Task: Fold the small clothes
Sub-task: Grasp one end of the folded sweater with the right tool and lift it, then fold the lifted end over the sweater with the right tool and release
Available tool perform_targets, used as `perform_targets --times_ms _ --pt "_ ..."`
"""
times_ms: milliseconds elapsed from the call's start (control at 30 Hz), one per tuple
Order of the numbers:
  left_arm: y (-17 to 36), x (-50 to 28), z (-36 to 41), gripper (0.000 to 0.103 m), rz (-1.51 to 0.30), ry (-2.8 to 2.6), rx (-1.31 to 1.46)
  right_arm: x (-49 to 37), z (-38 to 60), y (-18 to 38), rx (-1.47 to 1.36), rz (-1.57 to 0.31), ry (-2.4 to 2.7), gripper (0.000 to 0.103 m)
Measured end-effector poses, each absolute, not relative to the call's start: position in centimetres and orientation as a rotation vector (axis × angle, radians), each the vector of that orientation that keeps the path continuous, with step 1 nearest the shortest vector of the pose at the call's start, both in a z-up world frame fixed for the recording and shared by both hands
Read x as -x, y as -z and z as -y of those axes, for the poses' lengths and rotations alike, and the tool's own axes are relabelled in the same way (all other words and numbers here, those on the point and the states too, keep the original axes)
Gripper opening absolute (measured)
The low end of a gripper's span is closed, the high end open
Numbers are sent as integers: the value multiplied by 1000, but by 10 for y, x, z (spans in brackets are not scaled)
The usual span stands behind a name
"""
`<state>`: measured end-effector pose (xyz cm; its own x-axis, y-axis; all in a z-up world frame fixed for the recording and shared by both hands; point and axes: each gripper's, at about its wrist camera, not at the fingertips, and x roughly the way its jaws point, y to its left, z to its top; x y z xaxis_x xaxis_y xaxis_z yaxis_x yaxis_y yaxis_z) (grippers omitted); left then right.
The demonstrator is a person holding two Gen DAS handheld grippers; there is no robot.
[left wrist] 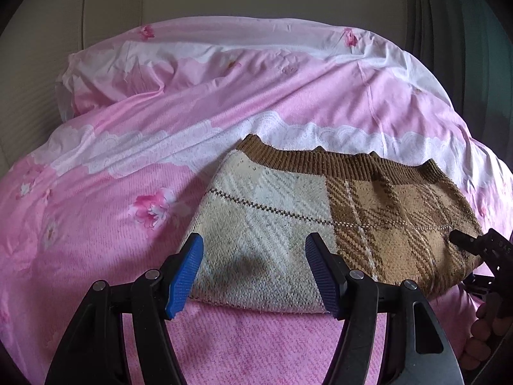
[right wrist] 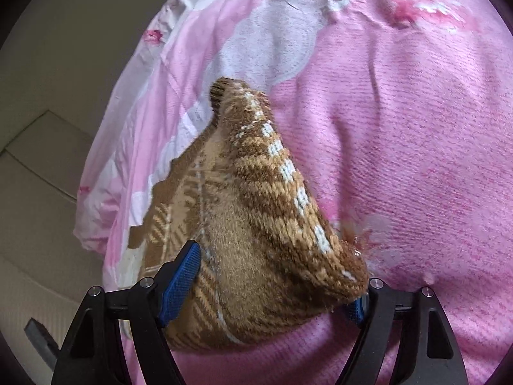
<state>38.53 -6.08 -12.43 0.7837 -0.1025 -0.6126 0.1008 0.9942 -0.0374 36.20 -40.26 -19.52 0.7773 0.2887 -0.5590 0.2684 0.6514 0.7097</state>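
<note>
A small knitted sweater (left wrist: 320, 221) lies on a pink, flower-printed bedcover (left wrist: 105, 234), its ribbed brown hem at the far side and its near folded edge facing the cameras. Left of the sweater, the cover's twill weave runs in fine diagonal ridges, with a white lace-pattern band crossing behind the hem. The sweater's left half is pale cream knit crossed by a thin dotted brown line; its right half is tan-and-brown argyle. The left gripper (left wrist: 253, 276), black-framed with ribbed blue pads, stands spread across the sweater's near cream corner; whether its pads touch the knit cannot be told. At the sweater's right end, the right gripper (right wrist: 275, 284) has a bunched, thick fold of the argyle knit (right wrist: 256, 211) between its fingers, the wool rising in a cone; the left blue pad (right wrist: 181, 280) lies against the knit, while the other is largely hidden beneath it.
</note>
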Motion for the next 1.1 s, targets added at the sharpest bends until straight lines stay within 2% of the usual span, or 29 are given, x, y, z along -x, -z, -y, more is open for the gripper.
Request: perform_targets --times_ms 33,100,200,367,533,700,833,1100 --pt "125 -385 60 66 -664 111 3 -359 403 194 -889 -695 -19 69" --pt "126 -383 58 65 -666 112 3 -355 406 194 -903 -677 -23 56" --pt "125 -381 54 66 -666 112 1 -355 403 182 -850 -665 -13 45" --pt "118 -381 29 66 -659 82 47 -356 371 120 -629 -582 33 39" --pt "104 -379 -9 66 -633 27 80 -367 314 56 -379 -489 25 37" --pt "92 -372 -45 66 -606 -30 80 -385 228 25 -130 -440 -56 36" --pt "88 -367 -74 67 -594 -74 87 -398 150 35 103 -475 -130 36" --pt "99 -361 -119 67 -609 -130 90 -406 51 123 478 -638 -177 37"
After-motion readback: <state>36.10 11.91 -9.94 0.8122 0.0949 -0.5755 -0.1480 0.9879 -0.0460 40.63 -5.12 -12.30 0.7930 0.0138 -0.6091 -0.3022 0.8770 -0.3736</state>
